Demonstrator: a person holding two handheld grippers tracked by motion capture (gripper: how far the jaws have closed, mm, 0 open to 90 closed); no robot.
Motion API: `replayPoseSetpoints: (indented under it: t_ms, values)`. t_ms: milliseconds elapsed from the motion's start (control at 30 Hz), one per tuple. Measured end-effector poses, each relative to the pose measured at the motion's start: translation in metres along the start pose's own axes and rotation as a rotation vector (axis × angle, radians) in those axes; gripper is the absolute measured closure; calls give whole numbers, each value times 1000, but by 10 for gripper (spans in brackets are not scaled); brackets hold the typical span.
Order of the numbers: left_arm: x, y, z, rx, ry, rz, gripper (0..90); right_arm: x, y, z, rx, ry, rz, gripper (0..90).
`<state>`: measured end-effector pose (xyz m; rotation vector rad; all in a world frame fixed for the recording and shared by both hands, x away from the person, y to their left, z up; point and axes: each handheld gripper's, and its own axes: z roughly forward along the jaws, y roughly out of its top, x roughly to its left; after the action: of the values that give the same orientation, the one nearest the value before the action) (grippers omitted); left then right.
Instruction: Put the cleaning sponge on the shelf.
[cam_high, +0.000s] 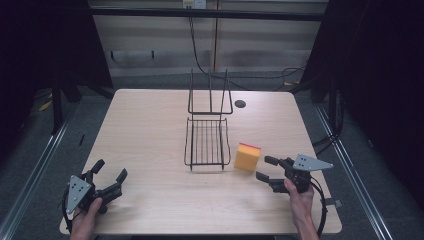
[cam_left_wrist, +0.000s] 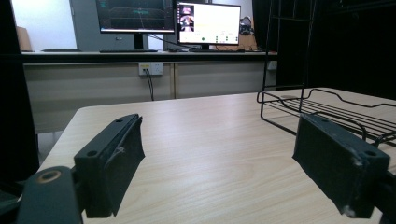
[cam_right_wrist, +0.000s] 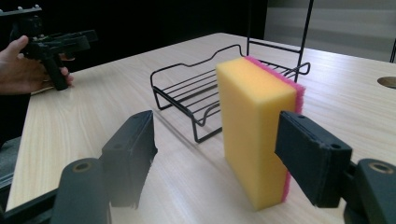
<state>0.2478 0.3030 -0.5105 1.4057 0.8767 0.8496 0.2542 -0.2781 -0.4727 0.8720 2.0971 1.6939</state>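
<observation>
A pale wooden desk (cam_high: 150, 130) carries a black wire rack (cam_high: 207, 141) at its centre, its tall hoop frame rising at the far end. Just right of the rack, a yellow sponge (cam_high: 247, 157) with a pink scouring face stands on edge, close to the rack's side but not visibly touching it. The right tongs (cam_high: 264, 168), held low at the desk's near right, point at the sponge with jaws spread wide, the sponge sitting between them but ungripped. The left tongs (cam_high: 110, 176) wait at the near left corner, also spread and holding nothing. The approach looks nearly done; the next move appears to be closing squarely on the sponge's broad faces.
</observation>
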Motion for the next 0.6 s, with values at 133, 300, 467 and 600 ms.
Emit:
replayPoseSetpoints:
  t_ms: [133, 300, 467, 600]
  values:
    - [0, 0, 0, -2, 1, 0, 156, -5, 4, 4, 11, 9, -10, 285]
    - [0, 0, 0, -2, 1, -1, 156, -12, 9, 6, 28, 5, -18, 285]
    - [0, 0, 0, 0, 0, 0, 156, -20, 14, 10, 19, 3, -17, 289]
    - [0, 0, 0, 0, 0, 0, 156, -25, 19, 15, 18, 12, -29, 301]
